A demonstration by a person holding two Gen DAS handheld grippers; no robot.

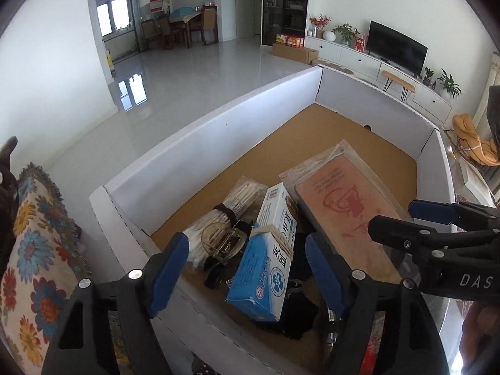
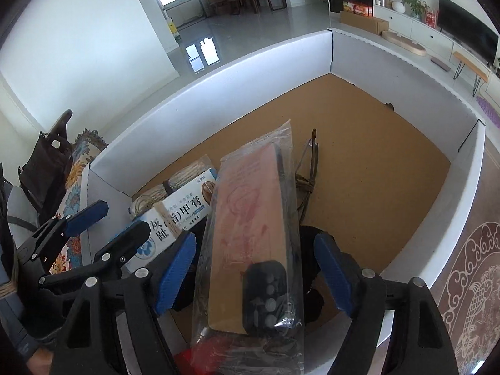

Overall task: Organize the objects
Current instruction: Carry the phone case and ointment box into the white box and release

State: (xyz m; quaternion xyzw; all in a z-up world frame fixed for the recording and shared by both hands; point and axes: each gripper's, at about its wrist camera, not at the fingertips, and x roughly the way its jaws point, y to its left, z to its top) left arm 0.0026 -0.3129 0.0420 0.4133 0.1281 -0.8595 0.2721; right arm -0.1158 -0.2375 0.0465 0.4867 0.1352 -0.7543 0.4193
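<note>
Both grippers open, empty: left gripper [image 1: 247, 268] straddles the blue box [image 1: 265, 256], long axis running away from it; right gripper [image 2: 254, 268] straddles the bagged phone case [image 2: 250, 250]

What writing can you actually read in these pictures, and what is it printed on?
"灰趾" and "甲膏": on the blue and white box.
"DAS": on the right gripper, black body.
Small lines on the pink phone case in its clear bag: too small to read.
Red notice on the far glass door: blurred.

Home living room: television [image 1: 397, 47], dining table [image 1: 187, 18].
</note>
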